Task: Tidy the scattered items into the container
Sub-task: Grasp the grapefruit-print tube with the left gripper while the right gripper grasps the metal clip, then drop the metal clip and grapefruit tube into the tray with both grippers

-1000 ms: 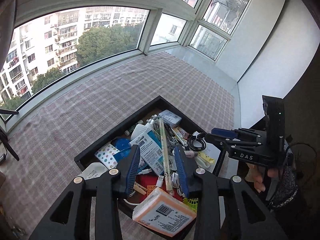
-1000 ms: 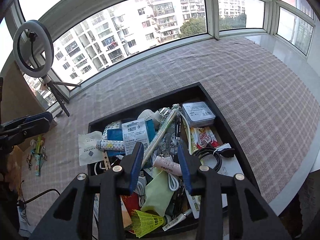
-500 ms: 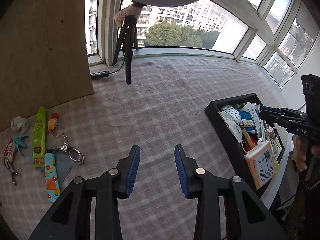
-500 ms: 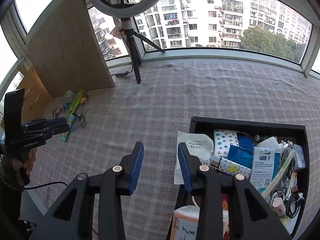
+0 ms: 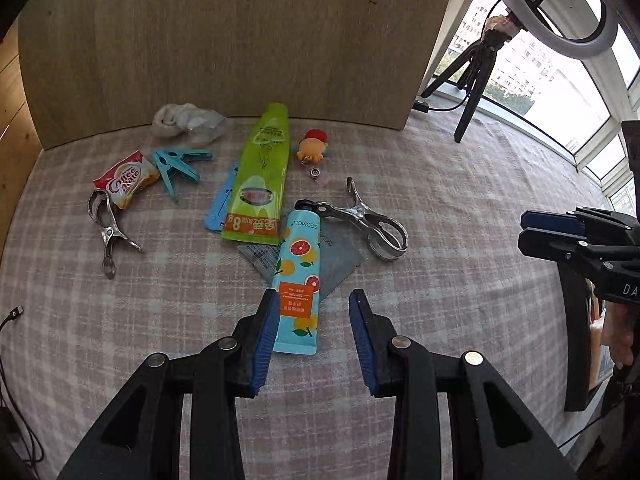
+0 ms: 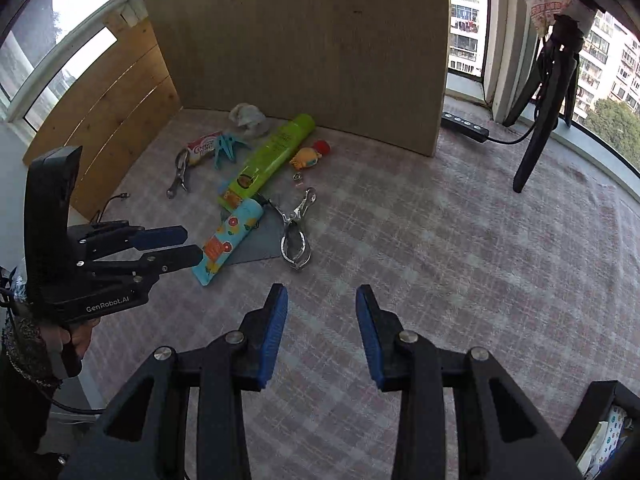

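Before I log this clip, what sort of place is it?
Probably an enclosed balcony or bay-window ledge in a flat: big windows look out on apartment blocks, a checked cloth covers the surface, and a ring light on a tripod stands by the glass.

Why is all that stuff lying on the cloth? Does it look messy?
Yes. A green tube, a fruit-print tube, metal clips, blue pegs and a Coffee-mate sachet lie scattered at odd angles by the wooden board, some overlapping.
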`<state>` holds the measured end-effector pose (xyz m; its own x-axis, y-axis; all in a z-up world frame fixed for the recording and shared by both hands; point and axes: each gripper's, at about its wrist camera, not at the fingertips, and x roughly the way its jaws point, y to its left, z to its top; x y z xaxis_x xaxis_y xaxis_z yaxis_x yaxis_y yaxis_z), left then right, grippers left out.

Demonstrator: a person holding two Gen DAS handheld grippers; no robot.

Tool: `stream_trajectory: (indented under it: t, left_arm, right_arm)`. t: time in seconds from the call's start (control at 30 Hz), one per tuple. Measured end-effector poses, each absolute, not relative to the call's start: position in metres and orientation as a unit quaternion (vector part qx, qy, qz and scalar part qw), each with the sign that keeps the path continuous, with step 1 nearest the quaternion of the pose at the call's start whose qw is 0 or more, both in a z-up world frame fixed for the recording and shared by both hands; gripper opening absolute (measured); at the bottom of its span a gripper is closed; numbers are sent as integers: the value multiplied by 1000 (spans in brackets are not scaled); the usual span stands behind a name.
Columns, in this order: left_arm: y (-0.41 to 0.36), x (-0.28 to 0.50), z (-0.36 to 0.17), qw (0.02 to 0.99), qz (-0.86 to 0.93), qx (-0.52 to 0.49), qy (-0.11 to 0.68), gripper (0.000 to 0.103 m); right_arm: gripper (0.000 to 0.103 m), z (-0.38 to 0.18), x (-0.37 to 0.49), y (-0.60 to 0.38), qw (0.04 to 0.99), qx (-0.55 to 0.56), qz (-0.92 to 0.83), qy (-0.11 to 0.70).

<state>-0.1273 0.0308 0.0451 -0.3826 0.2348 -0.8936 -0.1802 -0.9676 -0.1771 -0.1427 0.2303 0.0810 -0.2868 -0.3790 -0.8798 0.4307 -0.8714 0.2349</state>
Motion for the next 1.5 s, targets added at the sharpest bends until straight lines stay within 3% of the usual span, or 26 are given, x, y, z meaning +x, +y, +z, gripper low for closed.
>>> stream_trajectory:
  t: [0.53,0.67,0.8,1.1,1.5]
  left_arm:
    - [43,-154,14,132,823,-553,-6,35]
    - [45,-153,15,136,825,-549,-6,28]
    - [36,-151,17,144,826,-544,-42,14]
    - [42,-121,24,164,819,-546,-67,11]
    - [63,-86,52,187,827,-528,-45,9]
  right_arm:
    - [35,22,-197,167,273,584,-758,96]
    - [25,16,-189,163,275,579,-757,126]
    - [25,17,-184,178,267,586,-760,91]
    - [25,37,-155,233,239,575,-782,27]
    - [25,73,-112,294,208,540,-815,-32]
